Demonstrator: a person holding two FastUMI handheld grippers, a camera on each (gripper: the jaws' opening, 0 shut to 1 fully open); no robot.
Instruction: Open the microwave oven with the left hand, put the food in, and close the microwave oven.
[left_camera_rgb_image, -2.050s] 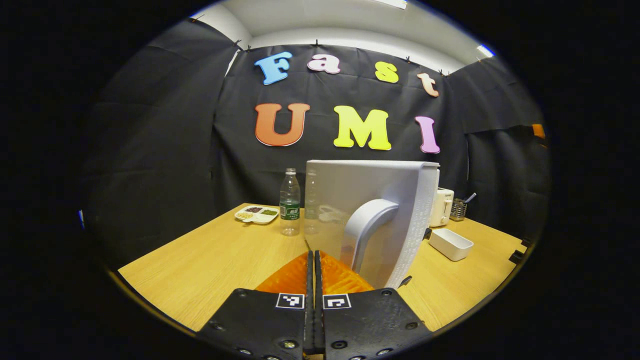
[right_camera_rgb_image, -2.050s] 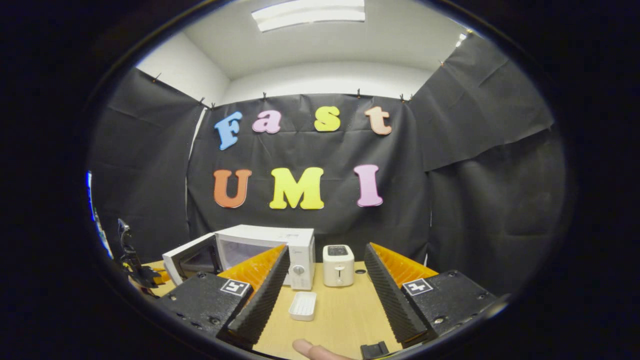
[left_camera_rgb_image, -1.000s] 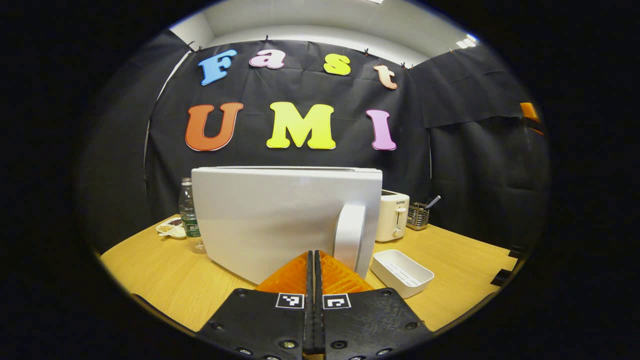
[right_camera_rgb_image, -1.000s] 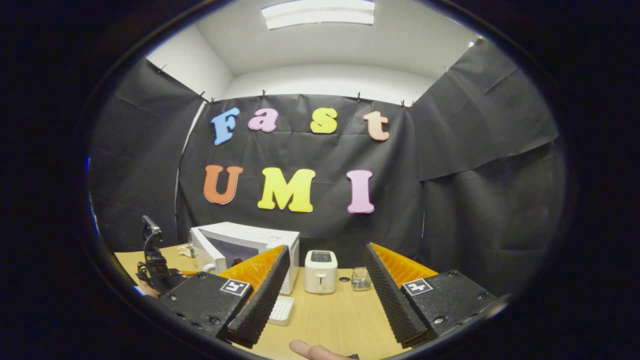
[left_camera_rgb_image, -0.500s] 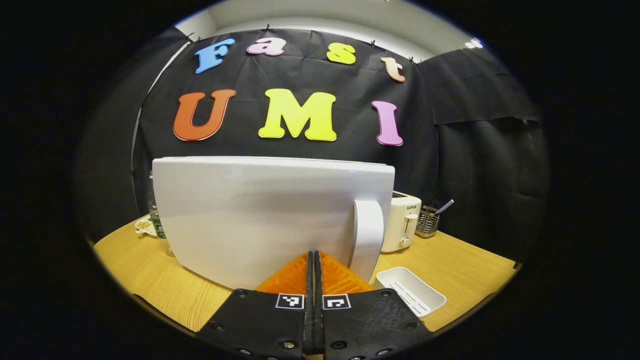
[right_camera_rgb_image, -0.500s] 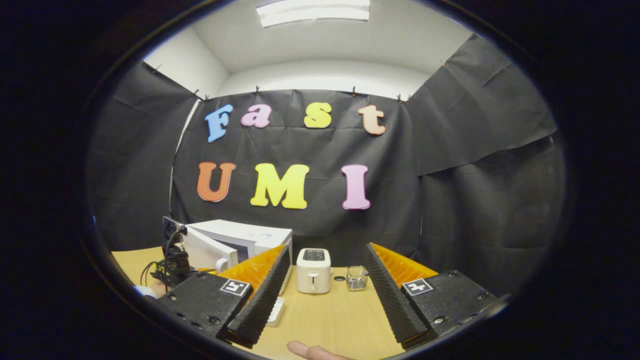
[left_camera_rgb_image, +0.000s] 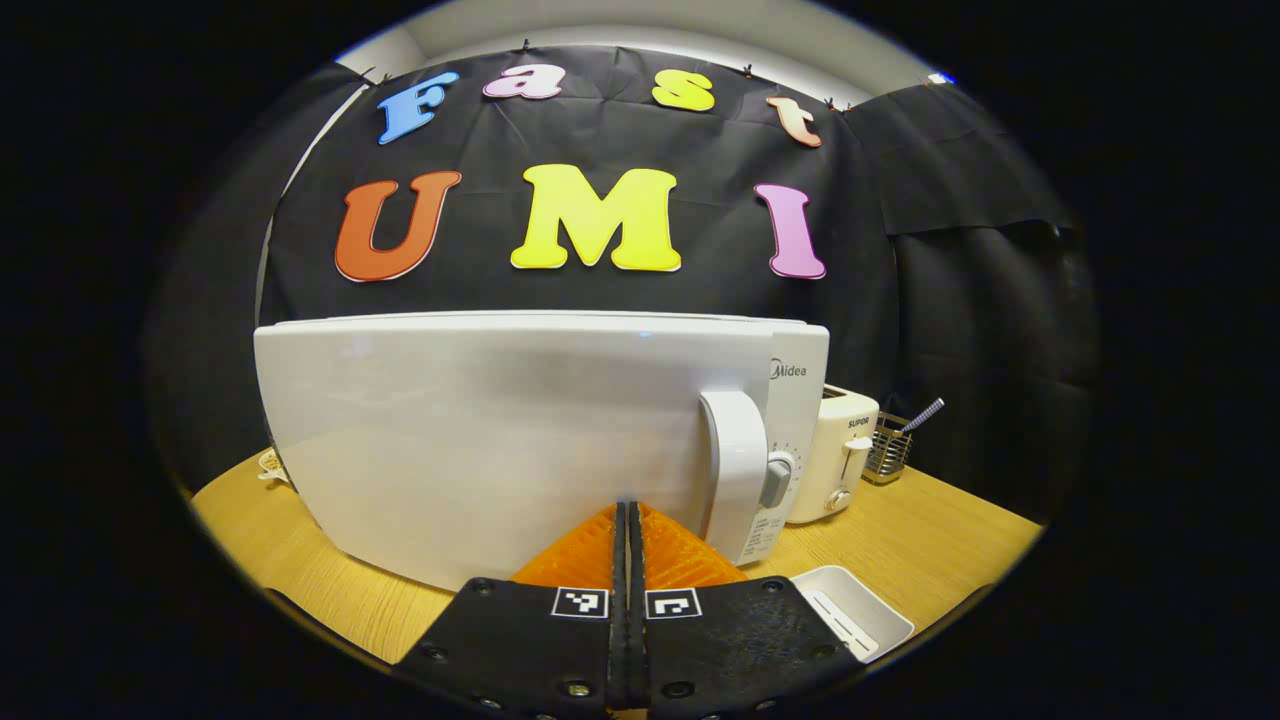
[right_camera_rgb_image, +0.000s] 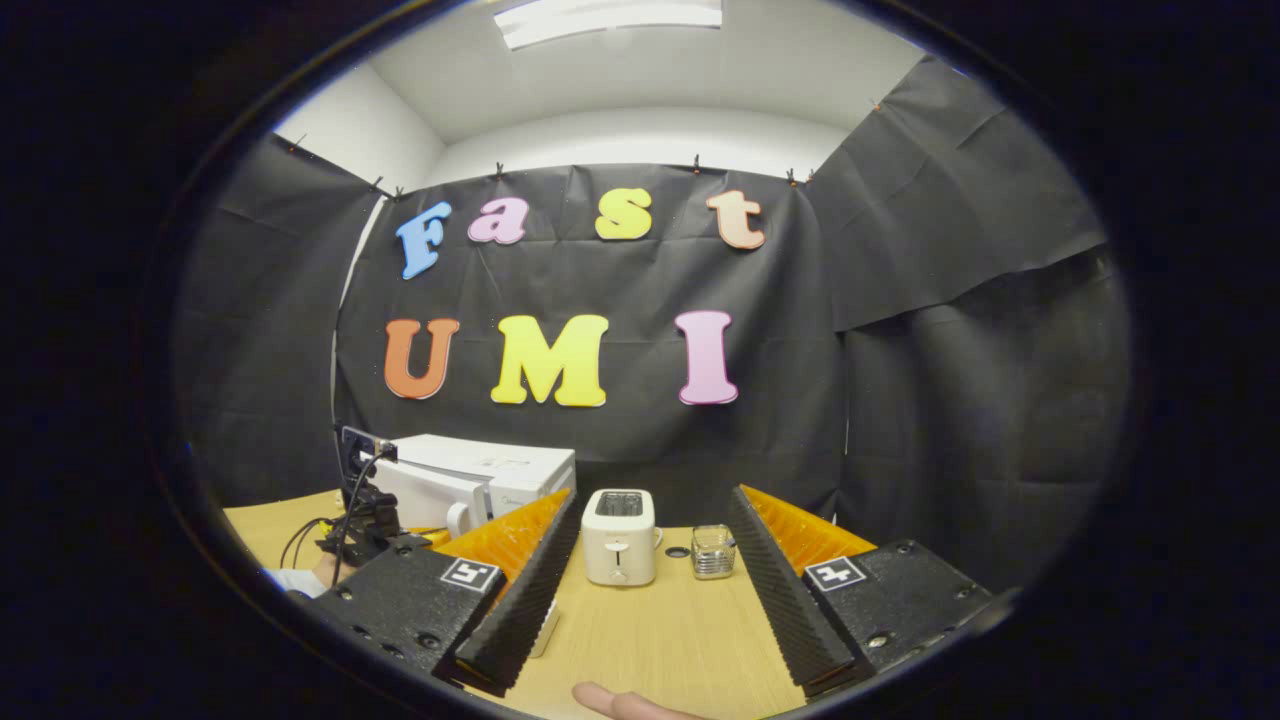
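The left gripper (left_camera_rgb_image: 628, 520) – fingers pressed together, nothing pinched – is held against the glossy white microwave door (left_camera_rgb_image: 490, 440), just left of its upright white handle (left_camera_rgb_image: 735, 470).

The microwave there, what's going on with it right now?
A person is pushing the microwave door with the left tongs, which are shut with their tips against the door's front. The door looks closed or nearly so, beside its dial. The right tongs hang open over the table, holding nothing.
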